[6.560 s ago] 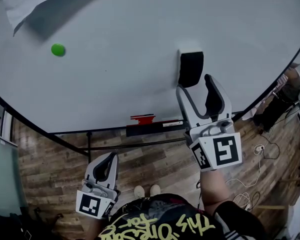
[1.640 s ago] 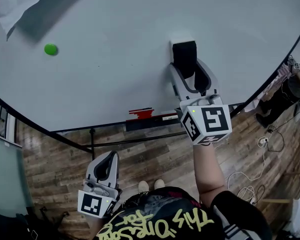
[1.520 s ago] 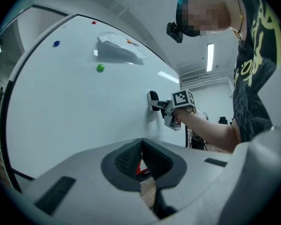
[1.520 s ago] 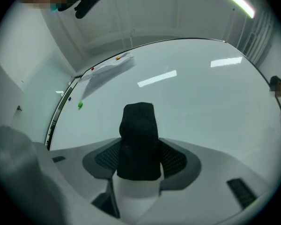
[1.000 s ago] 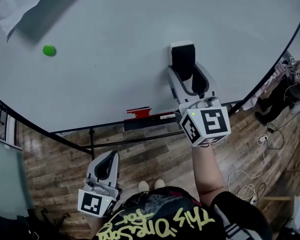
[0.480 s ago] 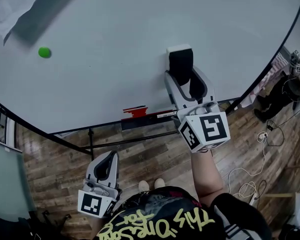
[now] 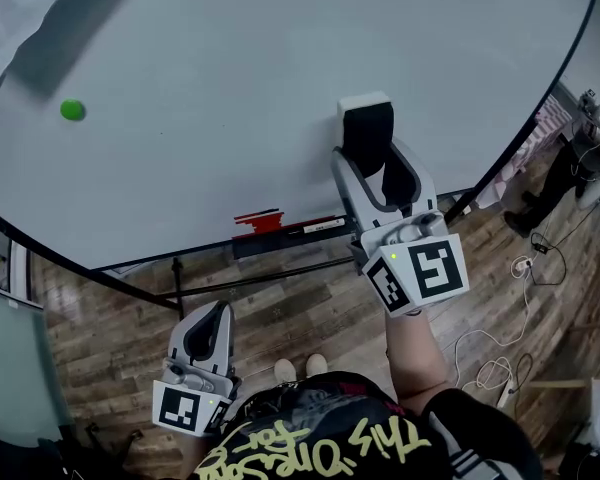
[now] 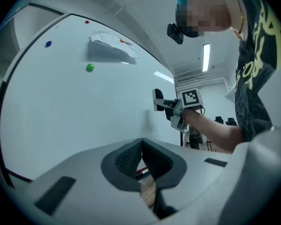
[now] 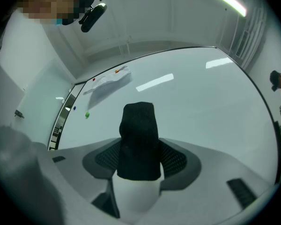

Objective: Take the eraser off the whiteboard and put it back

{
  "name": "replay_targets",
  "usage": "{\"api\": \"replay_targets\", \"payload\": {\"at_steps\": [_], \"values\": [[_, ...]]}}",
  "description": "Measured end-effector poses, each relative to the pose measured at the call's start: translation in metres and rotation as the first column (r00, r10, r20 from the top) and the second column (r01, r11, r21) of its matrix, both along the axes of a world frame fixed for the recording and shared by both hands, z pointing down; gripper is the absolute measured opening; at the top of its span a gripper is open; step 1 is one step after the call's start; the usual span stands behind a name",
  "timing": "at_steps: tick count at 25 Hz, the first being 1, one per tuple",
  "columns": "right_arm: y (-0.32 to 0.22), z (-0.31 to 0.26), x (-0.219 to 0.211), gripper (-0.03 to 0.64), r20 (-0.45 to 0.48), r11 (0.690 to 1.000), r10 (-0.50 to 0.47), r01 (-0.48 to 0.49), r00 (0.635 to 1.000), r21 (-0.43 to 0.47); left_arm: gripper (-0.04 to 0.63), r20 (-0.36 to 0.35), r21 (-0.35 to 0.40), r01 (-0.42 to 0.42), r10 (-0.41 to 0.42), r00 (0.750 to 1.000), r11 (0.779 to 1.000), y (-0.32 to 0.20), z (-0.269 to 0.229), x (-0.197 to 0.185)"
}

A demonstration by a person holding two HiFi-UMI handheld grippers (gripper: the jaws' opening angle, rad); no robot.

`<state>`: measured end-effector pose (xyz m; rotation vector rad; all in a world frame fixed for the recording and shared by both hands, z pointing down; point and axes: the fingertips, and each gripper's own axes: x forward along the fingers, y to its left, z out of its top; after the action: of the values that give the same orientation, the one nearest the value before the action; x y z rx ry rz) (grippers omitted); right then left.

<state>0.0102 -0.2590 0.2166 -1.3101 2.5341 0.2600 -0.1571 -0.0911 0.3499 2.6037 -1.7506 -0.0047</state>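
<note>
The eraser [image 7: 366,125], black felt on a white body, stands upright at the whiteboard [image 7: 230,78] right of centre. My right gripper [image 7: 370,154] is shut on its lower part, one pad on each side. In the right gripper view the black eraser [image 9: 138,135] fills the gap between the ribbed pads [image 9: 174,159]. Whether the felt touches the board I cannot tell. My left gripper [image 7: 217,316] hangs low over the floor, well away from the board. It is shut with nothing in it, and its pads [image 8: 131,156] meet at the tips.
A green magnet [image 7: 72,110] sticks to the board at the far left, below a taped sheet of paper [image 7: 10,23]. The board's tray [image 7: 310,228] holds a red marker [image 7: 257,218]. Cables [image 7: 500,368] lie on the wooden floor. Another person [image 7: 592,138] stands at the right edge.
My right gripper came up from below the eraser and took hold of it. Over the last second it has carried the eraser a little to the right along the board. The left gripper stayed put.
</note>
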Motion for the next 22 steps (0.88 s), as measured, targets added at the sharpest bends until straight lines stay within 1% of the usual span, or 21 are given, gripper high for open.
{"api": "replay_targets", "payload": {"at_steps": [15,22], "values": [[0.036,0.002,0.048,0.242,0.058,1.000,0.011,-0.011,0.998,-0.002,0.008,0.005,0.032,-0.062,0.061,0.998,0.998,-0.005,0.001,0.029],[0.046,-0.008,0.067,0.242,0.044,0.998,0.055,-0.056,0.998,0.016,0.008,0.012,0.038,-0.092,0.091,0.996,0.995,-0.013,0.000,0.038]]}}
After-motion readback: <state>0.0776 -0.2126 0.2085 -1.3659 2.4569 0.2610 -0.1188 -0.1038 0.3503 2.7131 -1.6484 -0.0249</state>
